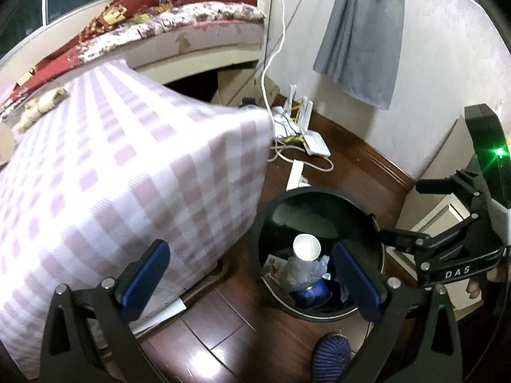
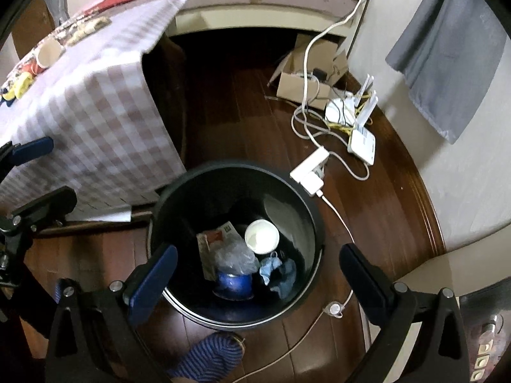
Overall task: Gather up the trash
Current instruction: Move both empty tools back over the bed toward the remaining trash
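Both grippers hover over the black bin (image 2: 236, 245) on the wood floor, just beside the checked cloth (image 2: 95, 105) draped over the table. The left gripper (image 1: 252, 274) and right gripper (image 2: 258, 274) are both spread wide with nothing between the fingers. In the bin lie a white paper cup (image 2: 262, 236), a crumpled clear plastic bag (image 2: 236, 258), a blue bowl-like thing (image 2: 234, 282), a pale blue mask (image 2: 276, 271) and a printed wrapper (image 2: 217, 236). More bits sit on the table, among them another cup (image 2: 48, 54). Such a cup is probably light and thin-walled, so it would crush under a hard squeeze; pinching across the rim looks safest
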